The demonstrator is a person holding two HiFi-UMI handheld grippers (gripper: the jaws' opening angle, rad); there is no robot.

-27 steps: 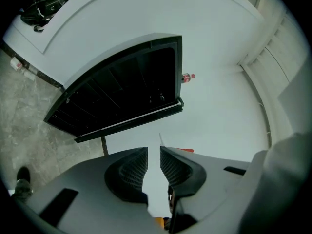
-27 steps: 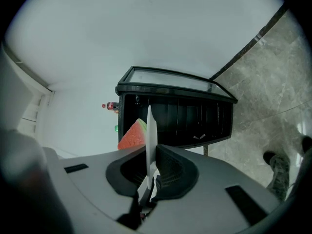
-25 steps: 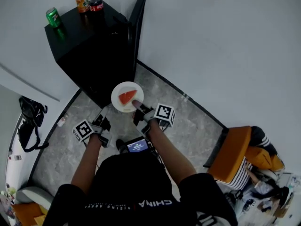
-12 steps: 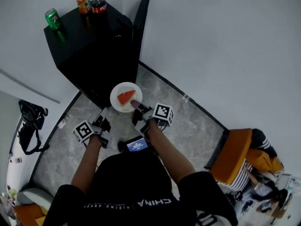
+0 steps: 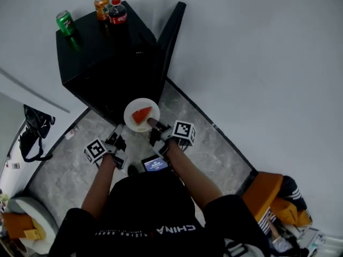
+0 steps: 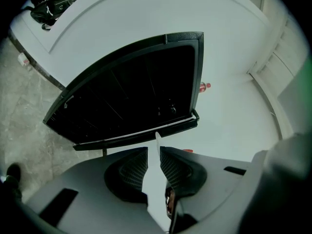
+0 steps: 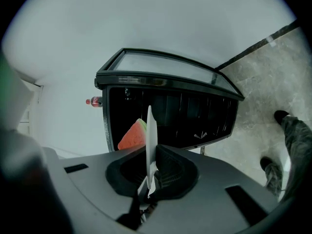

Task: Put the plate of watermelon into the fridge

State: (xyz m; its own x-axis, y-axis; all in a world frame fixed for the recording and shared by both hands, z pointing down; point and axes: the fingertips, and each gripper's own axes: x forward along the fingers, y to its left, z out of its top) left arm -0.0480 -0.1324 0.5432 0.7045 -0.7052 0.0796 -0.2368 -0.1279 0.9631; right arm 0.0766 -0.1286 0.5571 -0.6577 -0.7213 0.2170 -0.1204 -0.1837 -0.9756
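This looks like a plain office room: bare white walls, grey stone floor, small black fridge with drink cans on top, and an orange chair.

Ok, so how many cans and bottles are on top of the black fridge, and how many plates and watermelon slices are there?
Cans: 2 (green can, orange can)
Bottles: 1 (bottle with a red cap)
Plates: 1 (white plate)
Watermelon slices: 1 (watermelon slice on the plate)
Total: 5
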